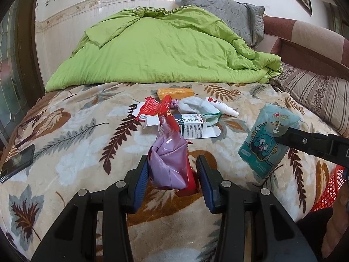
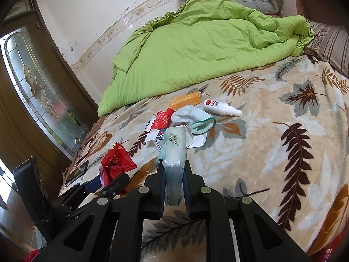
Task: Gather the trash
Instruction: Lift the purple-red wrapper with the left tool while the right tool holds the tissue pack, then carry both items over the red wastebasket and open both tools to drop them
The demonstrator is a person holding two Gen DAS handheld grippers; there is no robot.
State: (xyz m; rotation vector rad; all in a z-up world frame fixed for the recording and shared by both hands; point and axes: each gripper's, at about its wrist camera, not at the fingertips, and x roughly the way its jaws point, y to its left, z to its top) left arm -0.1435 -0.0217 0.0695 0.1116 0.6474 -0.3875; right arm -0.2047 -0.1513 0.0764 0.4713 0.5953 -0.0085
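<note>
Both tools hold trash above the bed
Left tool (image 1: 172, 174) pinches a red bag (image 1: 170, 163); right tool (image 2: 174, 174) is pressed together on a tissue pack (image 2: 174, 150). Blanket (image 2: 283, 152) lies open rightward; boxes (image 1: 192, 126), sock (image 1: 196, 107), bottle (image 1: 220, 107) cluster mid-bed before the green quilt (image 1: 163, 50)

Both views bright, even daylight, soft shadows only. Glass door (image 2: 41, 91) backlit, slightly blown out; glare on the wall tiles (image 1: 104, 8). Strong fisheye bend and dark vignette at the corners. Centre sharp, edges soft, no motion blur.
</note>
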